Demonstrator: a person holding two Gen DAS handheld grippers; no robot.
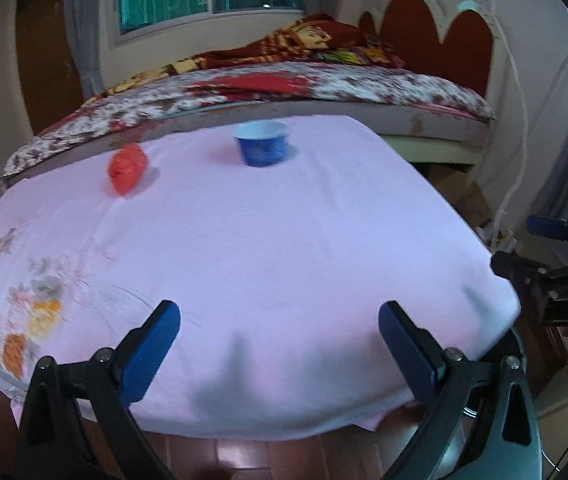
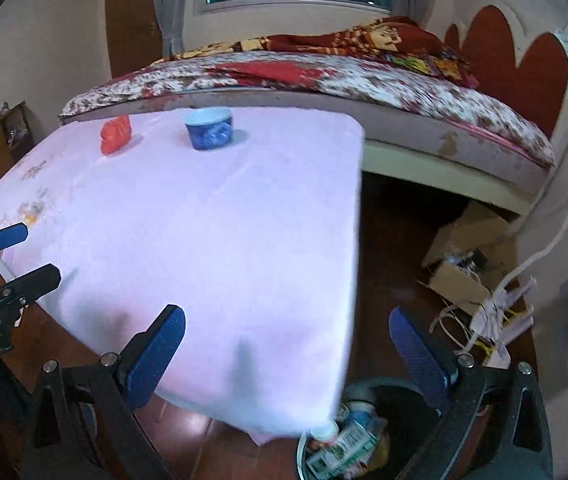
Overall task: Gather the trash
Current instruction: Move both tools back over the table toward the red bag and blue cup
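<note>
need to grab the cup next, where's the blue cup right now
In both wrist views the blue cup stands upright at the far edge of the pink-covered table, right of the red crumpled bag, near the bed.

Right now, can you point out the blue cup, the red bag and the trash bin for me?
Blue cup (image 1: 261,148): left wrist view, middle of its side wall.
Red bag (image 1: 127,168): left wrist view, centre of the crumpled body.
Trash bin (image 2: 400,394): right wrist view, dark inner wall below the table corner.
</note>
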